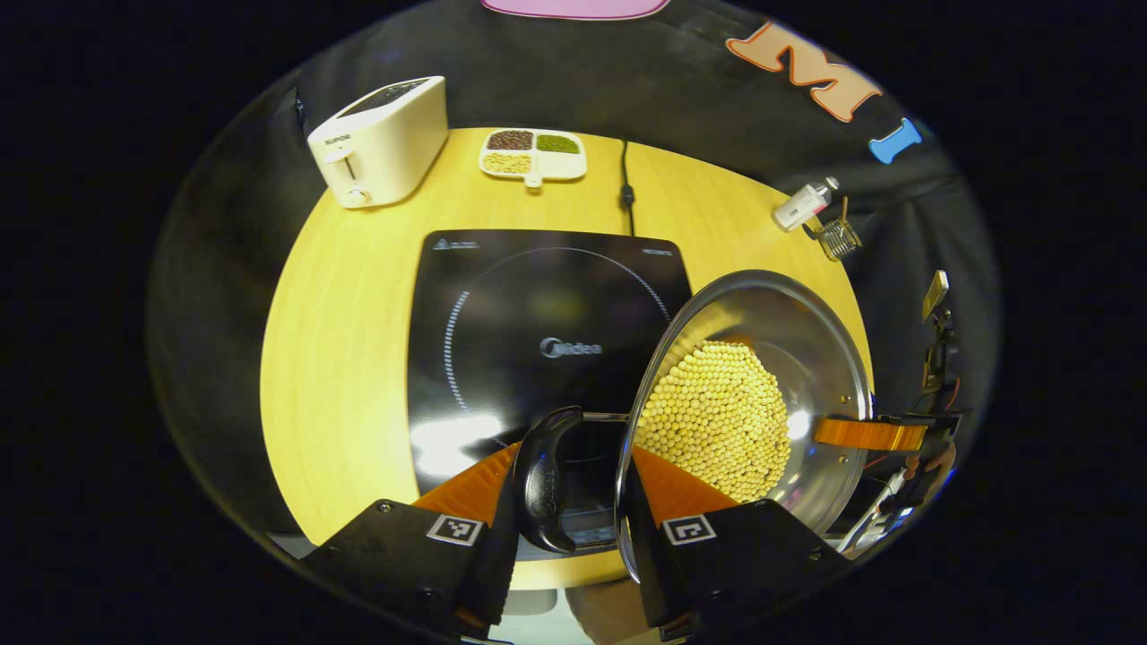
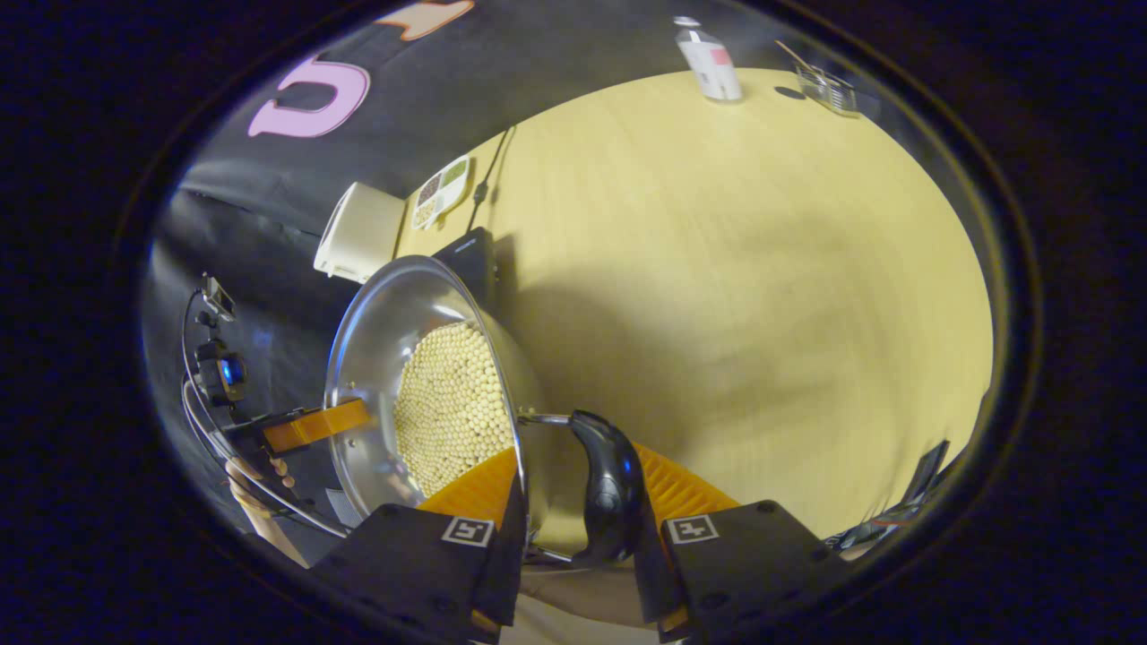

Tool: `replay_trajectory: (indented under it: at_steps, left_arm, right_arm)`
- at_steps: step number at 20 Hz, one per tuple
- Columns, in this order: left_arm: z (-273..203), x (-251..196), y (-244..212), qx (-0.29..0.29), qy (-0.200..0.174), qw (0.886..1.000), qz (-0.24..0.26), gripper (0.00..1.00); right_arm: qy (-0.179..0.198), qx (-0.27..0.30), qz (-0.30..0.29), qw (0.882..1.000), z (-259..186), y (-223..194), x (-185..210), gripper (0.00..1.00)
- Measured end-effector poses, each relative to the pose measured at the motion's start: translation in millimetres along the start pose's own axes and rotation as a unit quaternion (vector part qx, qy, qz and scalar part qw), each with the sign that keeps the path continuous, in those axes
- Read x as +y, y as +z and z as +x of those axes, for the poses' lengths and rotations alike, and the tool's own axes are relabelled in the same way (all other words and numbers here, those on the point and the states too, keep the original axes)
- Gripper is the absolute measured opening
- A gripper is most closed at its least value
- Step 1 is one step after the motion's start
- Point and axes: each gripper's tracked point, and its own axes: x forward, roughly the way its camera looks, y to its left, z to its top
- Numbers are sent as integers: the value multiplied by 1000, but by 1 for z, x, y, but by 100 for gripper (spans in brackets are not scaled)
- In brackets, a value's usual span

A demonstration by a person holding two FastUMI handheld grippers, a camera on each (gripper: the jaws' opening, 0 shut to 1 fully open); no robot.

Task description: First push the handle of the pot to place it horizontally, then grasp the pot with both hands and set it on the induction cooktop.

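While each gripper [image 1: 568, 528] [image 2: 573, 528] clamps a curved glossy handle [image 1: 545, 479], shiny round steel pot [image 1: 811, 358], pebbly beans [image 1: 717, 417], smooth glass cooktop [image 1: 538, 305].

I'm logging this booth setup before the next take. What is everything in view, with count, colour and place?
pot: one, silver, holding yellow beans, tilted beside the cooktop
pot handles: two, black, one between each gripper's fingers
cooktop: one, black, table centre
toaster: one, cream, far left corner
bean tray: one, white, four compartments, far edge
cord: one, black, behind cooktop
bottle: one, white, far right
wire basket: one, small, beside bottle
table: one, yellow wood
left hand-held gripper: on a handle
right hand-held gripper: on the other handle
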Motion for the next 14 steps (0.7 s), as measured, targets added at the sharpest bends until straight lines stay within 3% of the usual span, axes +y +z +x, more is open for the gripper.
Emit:
replay_trajectory:
  at_steps: [1,2,5,6,14]
  left_arm:
    - [-1,12,3,-6,4,1000,0,58]
    - [-1,23,6,-12,8,1000,0,58]
    - [2,51,16,-27,18,999,-5,58]
    - [5,58,19,-32,19,999,-6,59]
    - [17,93,46,-80,33,996,-2,59]
  right_arm:
    - [1,-3,-5,1000,7,1,11,55]
    - [1,-6,-8,1000,14,4,21,50]
    - [-2,-26,-22,999,32,12,45,50]
    - [-2,-32,-25,999,37,16,51,55]
    - [-6,-69,-39,997,71,45,82,55]
